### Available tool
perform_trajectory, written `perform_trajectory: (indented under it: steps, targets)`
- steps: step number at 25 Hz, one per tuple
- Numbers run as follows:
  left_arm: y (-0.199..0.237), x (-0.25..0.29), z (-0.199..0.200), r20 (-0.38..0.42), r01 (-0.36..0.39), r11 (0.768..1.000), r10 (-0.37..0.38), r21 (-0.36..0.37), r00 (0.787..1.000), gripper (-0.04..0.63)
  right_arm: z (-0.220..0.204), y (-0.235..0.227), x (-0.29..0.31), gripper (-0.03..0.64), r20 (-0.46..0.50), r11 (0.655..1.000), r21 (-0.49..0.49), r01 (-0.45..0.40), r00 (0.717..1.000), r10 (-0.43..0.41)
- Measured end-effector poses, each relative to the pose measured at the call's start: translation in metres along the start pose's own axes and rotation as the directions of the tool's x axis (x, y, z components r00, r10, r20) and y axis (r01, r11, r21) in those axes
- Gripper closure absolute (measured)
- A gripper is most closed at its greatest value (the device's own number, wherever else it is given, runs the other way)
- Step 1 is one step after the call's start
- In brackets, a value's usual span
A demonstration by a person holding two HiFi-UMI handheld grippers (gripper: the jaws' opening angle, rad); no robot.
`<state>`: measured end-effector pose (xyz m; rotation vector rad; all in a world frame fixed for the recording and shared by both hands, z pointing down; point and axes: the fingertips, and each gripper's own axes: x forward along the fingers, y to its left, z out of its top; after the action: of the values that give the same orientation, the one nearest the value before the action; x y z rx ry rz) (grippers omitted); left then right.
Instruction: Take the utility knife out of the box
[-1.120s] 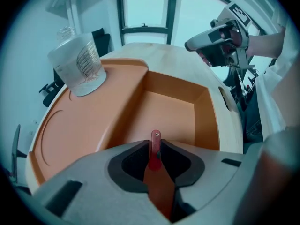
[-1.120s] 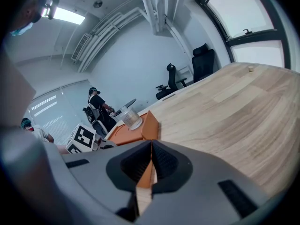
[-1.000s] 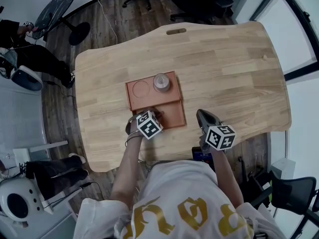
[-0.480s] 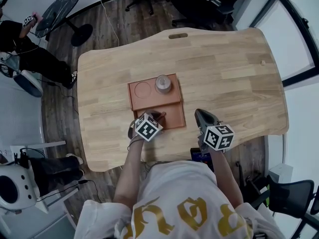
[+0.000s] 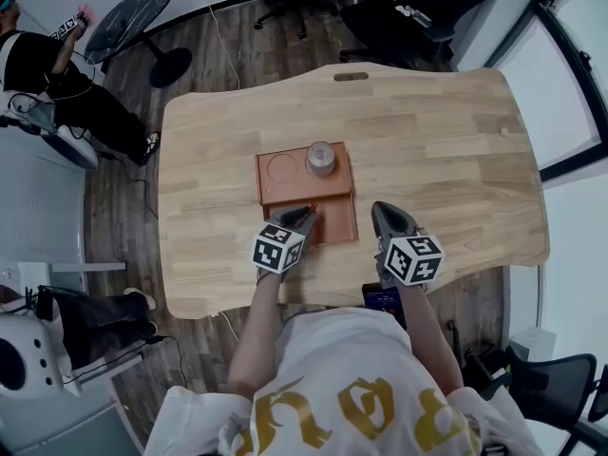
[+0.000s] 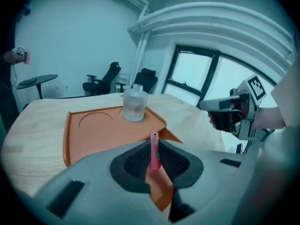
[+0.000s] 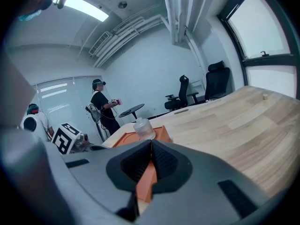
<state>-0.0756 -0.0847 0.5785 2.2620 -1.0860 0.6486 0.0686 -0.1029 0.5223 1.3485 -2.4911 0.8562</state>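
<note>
Wooden table, orange box near front edge

the utility knife is hidden below its pink top, between the pads of the left hand-held gripper.

Clear jar, maybe lidded; wooden table; chairs.

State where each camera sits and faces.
Head view: on the head, facing steeply down at table and orange box; forearms, left gripper, right gripper show.
Left gripper view: on that gripper, facing windows across the box; jaws hold the pink utility knife.
Right gripper view: on that gripper, facing the far wall; jaws together, empty.
Shared: both gripper views show the clear jar.
</note>
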Motion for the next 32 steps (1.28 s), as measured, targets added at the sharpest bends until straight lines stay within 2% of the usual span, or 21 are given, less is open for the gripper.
perform_trajectory:
  steps: [2,7,10,15,19,25,32]
  targets:
    - [-0.002,-0.013,0.012,0.071,-0.015,0.999,0.017,-0.038,0.997,0.540,0.005,0.006,-0.003,0.605,0.020,1.000,-0.019,0.004,1.000,-0.004]
    - [-0.010,-0.038,0.028,0.161,-0.027,0.995,0.043,-0.100,0.986,0.540,0.017,0.020,-0.012,0.606,0.070,0.999,-0.048,0.000,0.998,0.003]
    - [-0.018,-0.053,0.037,0.223,-0.036,0.995,0.056,-0.091,0.973,0.540,0.019,0.029,-0.021,0.606,0.080,0.998,-0.058,-0.011,0.997,0.015]
    - [-0.031,-0.085,0.051,0.331,-0.074,0.995,0.090,-0.059,0.939,0.540,0.029,0.044,-0.038,0.606,0.123,0.996,-0.087,-0.009,0.992,0.020]
    - [-0.040,-0.107,0.061,0.398,-0.105,0.994,0.112,-0.040,0.910,0.540,0.040,0.055,-0.051,0.606,0.162,0.989,-0.150,0.012,0.987,0.013]
    - [-0.047,-0.132,0.068,0.459,-0.127,0.992,0.123,-0.022,0.880,0.540,0.045,0.067,-0.060,0.606,0.184,0.981,-0.192,0.028,0.983,0.008]
    - [-0.046,-0.142,0.064,0.469,-0.131,0.991,0.129,-0.029,0.874,0.540,0.044,0.078,-0.061,0.606,0.182,0.981,-0.195,0.008,0.983,0.028]
